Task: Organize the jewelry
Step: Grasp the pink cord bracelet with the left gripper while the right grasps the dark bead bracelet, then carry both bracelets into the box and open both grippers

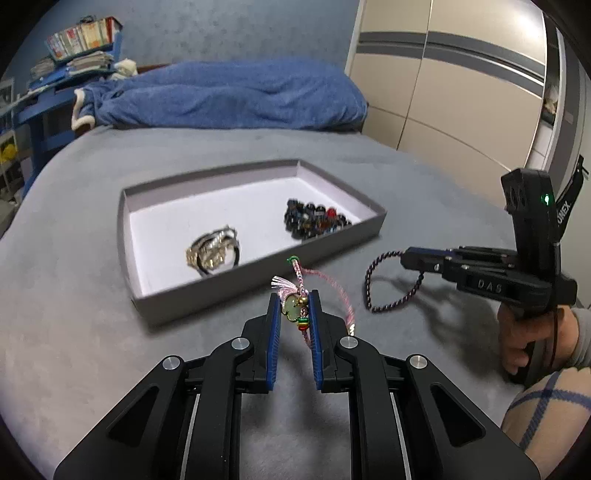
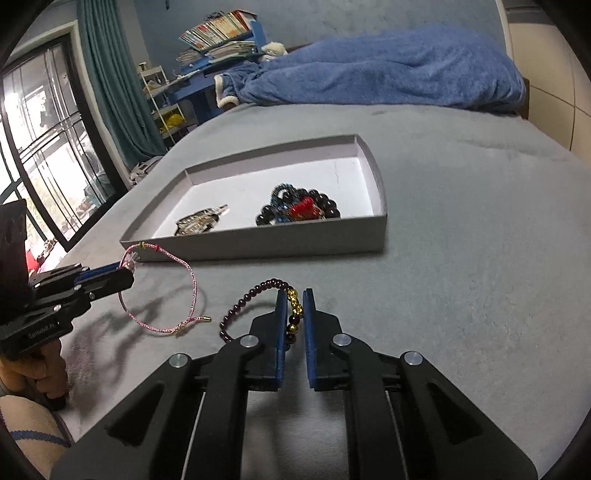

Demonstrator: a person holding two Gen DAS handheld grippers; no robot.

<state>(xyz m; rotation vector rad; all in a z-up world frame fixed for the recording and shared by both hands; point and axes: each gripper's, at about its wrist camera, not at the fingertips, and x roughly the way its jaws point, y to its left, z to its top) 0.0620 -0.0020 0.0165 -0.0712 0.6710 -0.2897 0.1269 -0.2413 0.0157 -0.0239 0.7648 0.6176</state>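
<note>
A grey shallow tray lies on the grey bedcover, holding a silver bracelet and a heap of dark beads. Just in front of the tray's near wall, my left gripper is shut on a pink cord bracelet at its pale green charm, and the cord loop hangs down to the cover. To its right, my right gripper is shut on a dark purple bead bracelet at its gold beads.
A blue blanket is bunched at the far end of the bed. Beige wardrobe doors stand on the right, a blue shelf with books and a window on the left. A hand holds the right gripper's handle.
</note>
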